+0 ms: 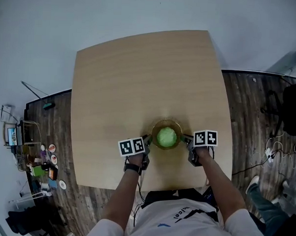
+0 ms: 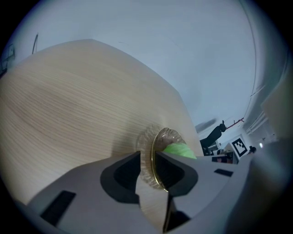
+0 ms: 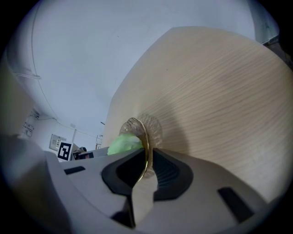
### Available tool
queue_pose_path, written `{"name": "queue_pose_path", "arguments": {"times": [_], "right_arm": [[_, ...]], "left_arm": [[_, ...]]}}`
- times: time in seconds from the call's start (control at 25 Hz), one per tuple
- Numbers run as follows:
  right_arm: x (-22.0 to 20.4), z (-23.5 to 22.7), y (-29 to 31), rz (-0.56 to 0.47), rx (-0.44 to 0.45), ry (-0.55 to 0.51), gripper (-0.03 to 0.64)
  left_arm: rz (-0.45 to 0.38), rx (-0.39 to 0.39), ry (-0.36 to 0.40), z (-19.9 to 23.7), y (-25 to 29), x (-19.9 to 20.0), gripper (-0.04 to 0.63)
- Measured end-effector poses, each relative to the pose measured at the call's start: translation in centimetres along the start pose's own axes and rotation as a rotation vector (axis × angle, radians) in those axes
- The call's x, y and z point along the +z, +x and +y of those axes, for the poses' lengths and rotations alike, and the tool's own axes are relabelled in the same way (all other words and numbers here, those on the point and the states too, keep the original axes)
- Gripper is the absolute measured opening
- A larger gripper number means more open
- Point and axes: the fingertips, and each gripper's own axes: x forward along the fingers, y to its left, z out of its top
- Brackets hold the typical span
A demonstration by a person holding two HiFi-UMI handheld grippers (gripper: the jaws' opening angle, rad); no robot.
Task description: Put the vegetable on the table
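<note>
A clear glass bowl with a gold rim (image 1: 155,128) sits near the front middle of the wooden table (image 1: 120,84). A pale green round vegetable (image 1: 166,137) lies inside it. My left gripper (image 1: 147,141) is shut on the bowl's left rim, and my right gripper (image 1: 187,141) is shut on its right rim. In the left gripper view the bowl rim (image 2: 154,155) stands edge-on between the jaws of my gripper (image 2: 147,161), with the vegetable (image 2: 179,150) behind. In the right gripper view the rim (image 3: 145,141) is pinched by my gripper (image 3: 147,157), beside the vegetable (image 3: 124,142).
The table's front edge (image 1: 150,187) runs just under my forearms. Bare light wood spreads behind and to both sides of the bowl. On the floor at the left stands a cluttered rack (image 1: 36,164). A dark chair (image 1: 293,109) and a person's leg (image 1: 264,201) are at the right.
</note>
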Motion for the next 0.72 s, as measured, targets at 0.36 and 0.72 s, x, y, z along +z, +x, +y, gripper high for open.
{"name": "queue_pose_path", "arguments": {"times": [0.36, 0.72], "right_arm": [[-0.9, 2.1, -4.6, -0.069, -0.017, -0.164, 0.020], [-5.3, 8.1, -12.2, -0.152, 0.134, -0.391, 0.015]], "left_arm": [[-0.144, -0.036, 0.040, -5.0, -4.4, -0.1, 0.046], [-0.311, -0.144, 0.109, -13.7, -10.3, -4.6, 0.014]]}}
